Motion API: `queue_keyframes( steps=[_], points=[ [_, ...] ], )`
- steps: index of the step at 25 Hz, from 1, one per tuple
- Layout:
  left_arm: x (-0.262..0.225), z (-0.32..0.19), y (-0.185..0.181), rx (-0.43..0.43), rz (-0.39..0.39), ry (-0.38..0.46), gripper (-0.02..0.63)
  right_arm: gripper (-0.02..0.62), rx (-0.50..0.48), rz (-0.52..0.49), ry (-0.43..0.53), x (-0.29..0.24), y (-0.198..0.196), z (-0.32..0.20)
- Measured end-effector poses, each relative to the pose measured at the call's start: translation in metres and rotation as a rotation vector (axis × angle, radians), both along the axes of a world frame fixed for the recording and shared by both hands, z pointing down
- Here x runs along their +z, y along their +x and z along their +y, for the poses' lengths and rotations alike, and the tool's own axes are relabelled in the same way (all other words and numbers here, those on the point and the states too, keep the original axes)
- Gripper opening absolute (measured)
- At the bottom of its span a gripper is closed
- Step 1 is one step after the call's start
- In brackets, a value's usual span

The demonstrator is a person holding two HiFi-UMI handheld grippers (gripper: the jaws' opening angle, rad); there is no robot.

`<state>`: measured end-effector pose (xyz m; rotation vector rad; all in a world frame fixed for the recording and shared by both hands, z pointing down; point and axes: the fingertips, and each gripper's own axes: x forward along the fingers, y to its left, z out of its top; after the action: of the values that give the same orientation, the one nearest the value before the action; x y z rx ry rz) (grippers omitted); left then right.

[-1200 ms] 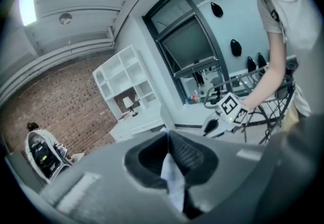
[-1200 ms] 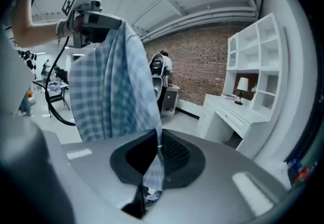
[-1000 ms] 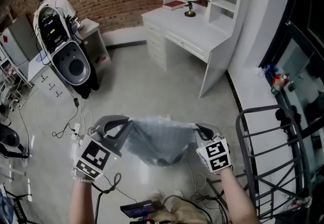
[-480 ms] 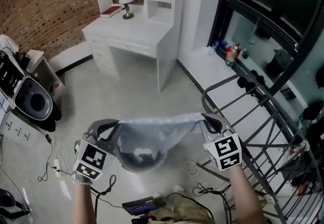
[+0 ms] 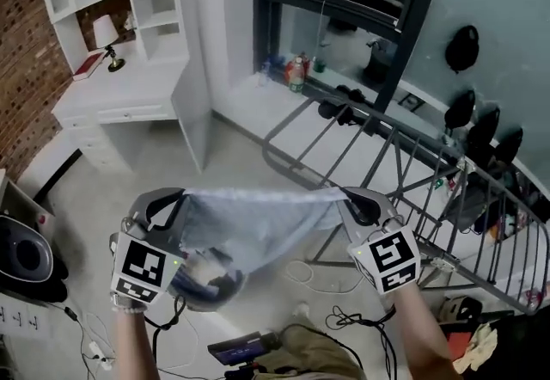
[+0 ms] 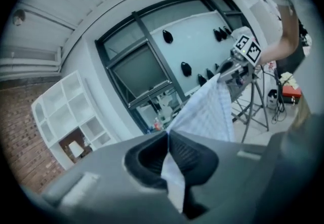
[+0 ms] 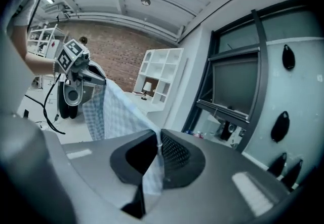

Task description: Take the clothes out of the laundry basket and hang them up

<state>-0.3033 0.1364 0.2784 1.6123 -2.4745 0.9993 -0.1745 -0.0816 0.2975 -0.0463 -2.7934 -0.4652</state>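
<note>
Checked garment (image 5: 258, 219), pale blue and white, is pictured stretched wide at the centre of the head view, pinched by one upper corner in each gripper and held clear of the floor. A black metal drying rack (image 5: 404, 163) is spread from 1 o'clock to 4 o'clock of the cloth, with its nearest rails just beyond the right-hand corner. Whether anything hangs on it already cannot be told. A white desk (image 5: 129, 95) with shelving is set well apart at 10 o'clock. The lower part of the garment is left sagging toward 6 o'clock, where a darker patch cannot be identified. The left gripper (image 5: 172, 202), at 9 o'clock of the cloth, is shown in its own view clamped on a fold of the fabric, with the pads pressed together and the cloth running out between them. The right gripper (image 5: 351, 199), at 3 o'clock, is closed on the opposite corner in the same way. No laundry basket can be made out in any view. The task is judged to be midway for this piece. The garment has been taken up and opened out, and it is yet to be brought to the rack and draped over a rail. How many pieces are left cannot be told.
</note>
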Motion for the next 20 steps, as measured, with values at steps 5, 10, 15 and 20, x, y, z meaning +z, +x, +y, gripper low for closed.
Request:
queue_keyframes(
  steps=[5, 10, 15, 20],
  points=[
    [-0.017, -0.075, 0.012, 0.116, -0.019, 0.053, 0.006, 0.012, 0.118, -0.041, 0.019, -0.020, 0.049, -0.049],
    [-0.033, -0.150, 0.030, 0.215, -0.055, 0.073, 0.006, 0.012, 0.199, -0.090, 0.028, -0.038, 0.087, -0.099],
    [-0.053, -0.218, 0.037, 0.278, -0.093, 0.101, 0.006, 0.012, 0.250, -0.110, 0.060, -0.054, 0.110, -0.151],
    [-0.067, -0.281, 0.033, 0.318, -0.112, 0.122, 0.005, 0.012, 0.308, -0.121, 0.082, -0.065, 0.117, -0.200]
  ],
)
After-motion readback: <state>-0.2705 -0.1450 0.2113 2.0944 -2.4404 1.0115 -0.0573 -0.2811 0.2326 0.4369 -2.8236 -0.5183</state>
